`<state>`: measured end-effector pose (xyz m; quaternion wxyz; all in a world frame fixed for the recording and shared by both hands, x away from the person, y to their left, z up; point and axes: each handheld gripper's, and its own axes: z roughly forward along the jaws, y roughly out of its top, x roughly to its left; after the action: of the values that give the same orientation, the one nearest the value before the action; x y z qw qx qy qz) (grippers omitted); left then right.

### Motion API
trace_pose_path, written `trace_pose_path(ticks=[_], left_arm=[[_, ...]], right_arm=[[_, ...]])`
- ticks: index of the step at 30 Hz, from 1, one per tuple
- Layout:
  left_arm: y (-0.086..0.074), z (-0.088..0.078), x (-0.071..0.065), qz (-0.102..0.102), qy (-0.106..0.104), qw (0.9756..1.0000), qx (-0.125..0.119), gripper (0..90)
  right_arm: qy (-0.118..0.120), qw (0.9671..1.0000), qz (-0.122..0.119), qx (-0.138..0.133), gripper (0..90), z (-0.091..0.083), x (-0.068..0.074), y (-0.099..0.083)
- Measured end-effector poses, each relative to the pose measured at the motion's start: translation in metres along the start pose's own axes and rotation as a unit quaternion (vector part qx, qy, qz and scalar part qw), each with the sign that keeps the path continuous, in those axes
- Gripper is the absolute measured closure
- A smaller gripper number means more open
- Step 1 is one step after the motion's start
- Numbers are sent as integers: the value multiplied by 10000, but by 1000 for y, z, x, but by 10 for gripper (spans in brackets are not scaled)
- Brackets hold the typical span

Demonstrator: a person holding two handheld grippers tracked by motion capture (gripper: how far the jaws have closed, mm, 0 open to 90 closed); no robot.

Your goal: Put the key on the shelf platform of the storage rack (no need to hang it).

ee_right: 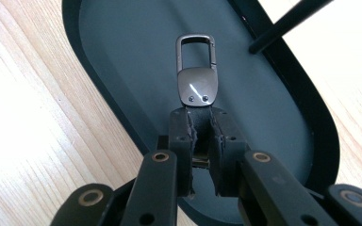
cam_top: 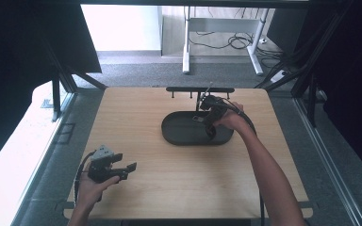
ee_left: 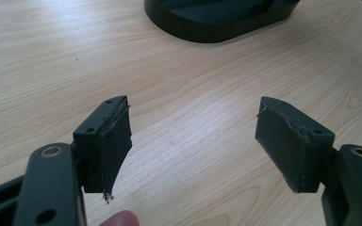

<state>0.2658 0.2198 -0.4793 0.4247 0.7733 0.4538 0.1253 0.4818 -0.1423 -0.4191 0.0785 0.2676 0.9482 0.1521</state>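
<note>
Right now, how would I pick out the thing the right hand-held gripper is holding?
Find the black oval tray on the far half of the wooden table. Above it, the right hand-held gripper pinches a key clip: a dark metal loop on a glossy plate with two small screws, the only metal piece there.

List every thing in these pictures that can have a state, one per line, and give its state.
Dark metal keyring clip: gate closed, clamped by its strap end, held over the tray.
Black oval tray: upright on the wooden table.
Right gripper: shut on the clip's strap.
Left gripper: open, nothing between its jaws, above bare wood.
Black hook rack: standing at the table's far edge.
</note>
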Motion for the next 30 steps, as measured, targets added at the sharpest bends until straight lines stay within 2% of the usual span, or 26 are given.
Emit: trace_pose_path(ticks=[15,24,30], left_arm=[[0,0,1,-5,-3,10000,4,274],[-1,1,0,-22,5,10000,31,274],[-1,1,0,4,-8,10000,35,274]], right_arm=[[83,9994,-313,81,809,17,9,8],[192,9986,-489,103,807,30,21,13],[196,9978,-572,278,805,39,24,16]])
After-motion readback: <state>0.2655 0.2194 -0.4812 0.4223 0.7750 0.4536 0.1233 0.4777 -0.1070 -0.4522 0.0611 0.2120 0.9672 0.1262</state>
